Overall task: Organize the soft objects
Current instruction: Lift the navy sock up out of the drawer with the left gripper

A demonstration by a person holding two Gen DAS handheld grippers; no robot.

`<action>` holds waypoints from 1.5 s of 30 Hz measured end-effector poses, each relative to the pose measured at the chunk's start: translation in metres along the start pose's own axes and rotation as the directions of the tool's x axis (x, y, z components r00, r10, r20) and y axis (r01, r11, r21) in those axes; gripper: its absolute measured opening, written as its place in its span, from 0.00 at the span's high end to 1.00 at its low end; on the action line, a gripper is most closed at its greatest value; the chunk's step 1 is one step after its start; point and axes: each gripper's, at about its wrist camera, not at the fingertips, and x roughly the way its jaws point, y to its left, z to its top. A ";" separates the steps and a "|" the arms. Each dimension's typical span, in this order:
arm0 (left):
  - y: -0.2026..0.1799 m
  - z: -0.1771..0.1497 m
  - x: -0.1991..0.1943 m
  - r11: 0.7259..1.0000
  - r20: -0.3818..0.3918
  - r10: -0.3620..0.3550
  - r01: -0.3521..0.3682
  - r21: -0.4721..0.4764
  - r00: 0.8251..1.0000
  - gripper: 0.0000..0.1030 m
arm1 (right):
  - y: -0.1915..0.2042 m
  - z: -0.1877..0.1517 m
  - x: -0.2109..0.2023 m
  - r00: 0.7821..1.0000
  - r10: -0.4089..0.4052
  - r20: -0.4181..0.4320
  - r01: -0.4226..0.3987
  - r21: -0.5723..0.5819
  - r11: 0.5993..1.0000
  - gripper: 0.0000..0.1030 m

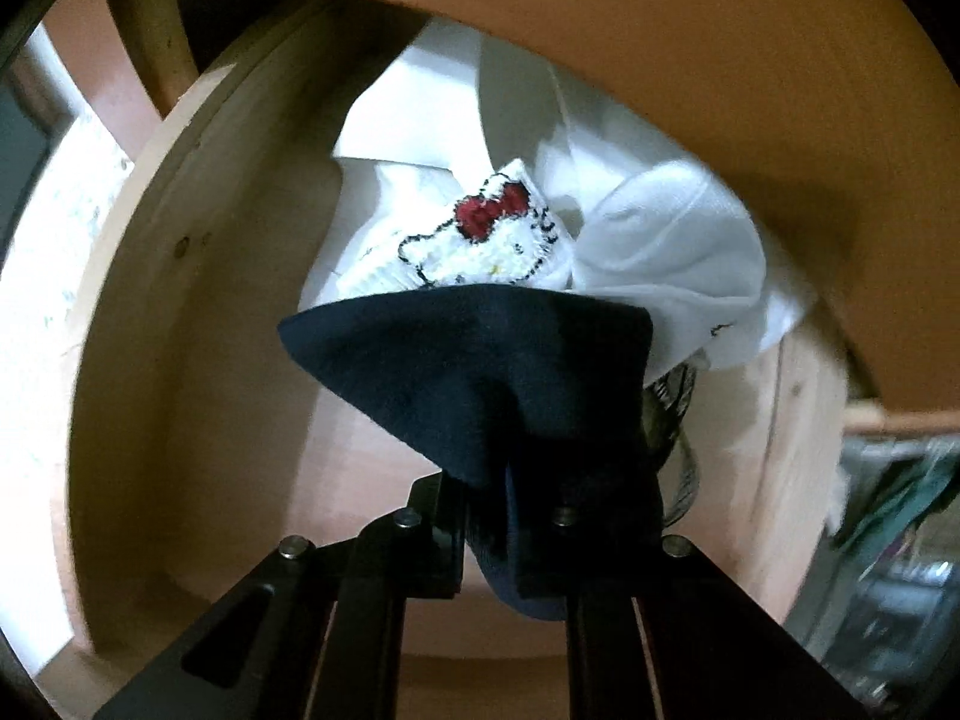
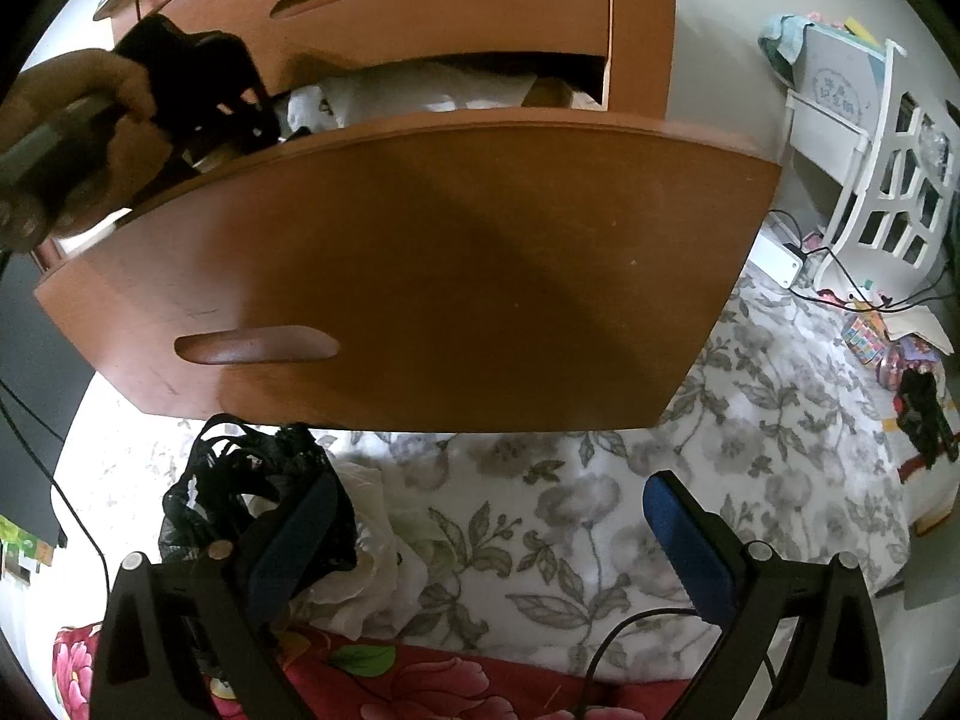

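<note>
One dark navy cloth (image 1: 474, 372) is hanging pinched in the left gripper (image 1: 510, 480), whose jaws are pressing together on its bunched lower end. It is looking soft and matte, fanning out above the jaws into a wide, rounded wedge with a folded ridge down its middle. It is hovering inside the open wooden drawer (image 1: 198, 312), just in front of a white knitted sock (image 1: 474, 240) showing a cartoon cat with a red bow, and beside crumpled white garments (image 1: 666, 240) lying at the back of the drawer. In the right wrist view, the right gripper (image 2: 498, 534) is standing with its blue-padded jaws spread wide and nothing between them, above a floral bedsheet (image 2: 600, 510), where a black lace garment (image 2: 240, 480) is lying near white fabric (image 2: 372, 564).
</note>
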 end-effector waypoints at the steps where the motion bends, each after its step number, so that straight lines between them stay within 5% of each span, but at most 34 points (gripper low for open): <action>1: 0.000 -0.002 -0.001 1.000 -0.008 0.012 -0.012 0.017 1.000 0.89 | 0.000 0.001 0.000 1.000 -0.001 0.001 0.001 0.000 1.000 0.00; 14: -0.001 -0.035 -0.015 0.981 -0.060 0.077 -0.065 0.183 0.995 0.90 | -0.001 0.002 -0.004 1.000 -0.018 0.013 0.018 0.001 1.000 0.00; 21: 0.024 -0.041 -0.041 0.984 0.000 0.017 -0.017 0.179 1.000 0.90 | 0.002 0.002 -0.005 0.999 -0.031 0.017 0.031 -0.014 0.999 0.00; 27: 0.033 -0.052 -0.074 0.981 0.108 -0.106 0.086 0.176 0.989 0.91 | 0.003 0.001 -0.006 0.999 -0.045 0.018 0.045 -0.021 0.999 0.00; 33: 0.045 -0.070 -0.102 0.969 0.309 -0.224 0.177 0.175 0.924 0.91 | 0.008 0.001 -0.006 0.998 -0.066 0.019 0.067 -0.040 0.997 0.00; 45: 0.049 -0.109 -0.133 0.939 0.492 -0.344 0.277 0.205 0.800 0.91 | 0.013 0.000 -0.009 0.995 -0.097 0.034 0.099 -0.068 0.993 0.00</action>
